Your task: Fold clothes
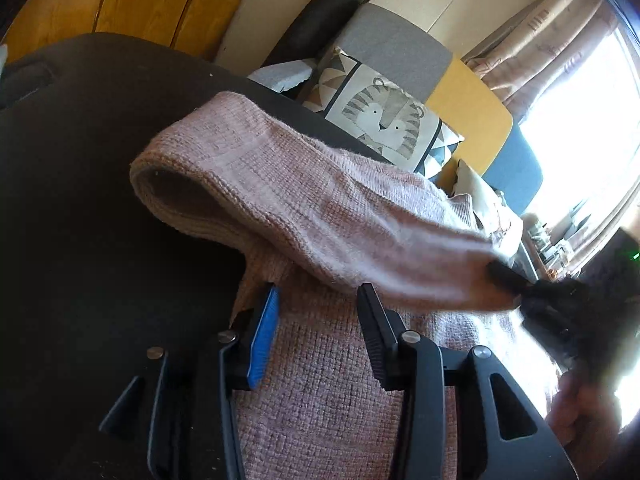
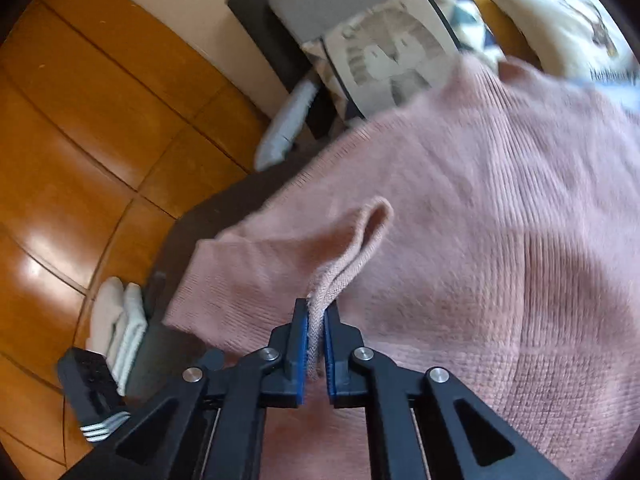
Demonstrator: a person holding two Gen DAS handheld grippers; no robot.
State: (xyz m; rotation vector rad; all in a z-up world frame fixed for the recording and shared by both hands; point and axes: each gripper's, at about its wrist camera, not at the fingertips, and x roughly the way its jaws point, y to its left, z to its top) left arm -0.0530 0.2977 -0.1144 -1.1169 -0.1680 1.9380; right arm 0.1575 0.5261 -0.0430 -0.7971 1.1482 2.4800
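A pink knit sweater [image 1: 320,392] lies spread on a dark table [image 1: 80,200]. In the left wrist view my left gripper [image 1: 320,294] stands open just above the sweater's body, with its pads apart and pressing on nothing. One sleeve [image 1: 312,200] is lifted and stretched across in front of it, with the ribbed cuff opening at the left. The sleeve's right end is pinched by my right gripper [image 1: 514,280], blurred at the right. In the right wrist view my right gripper [image 2: 316,314] is shut on a fold of the pink knit [image 2: 344,256], above the sweater [image 2: 500,220].
A tiger-print cushion [image 1: 384,116] and a grey cushion [image 1: 392,48] lie beyond the table's far edge. The wooden floor [image 2: 100,120] is at the left, with pale socks [image 2: 116,320] and a black striped slipper [image 2: 92,396]. A bright window with curtains [image 1: 560,40] is at the right.
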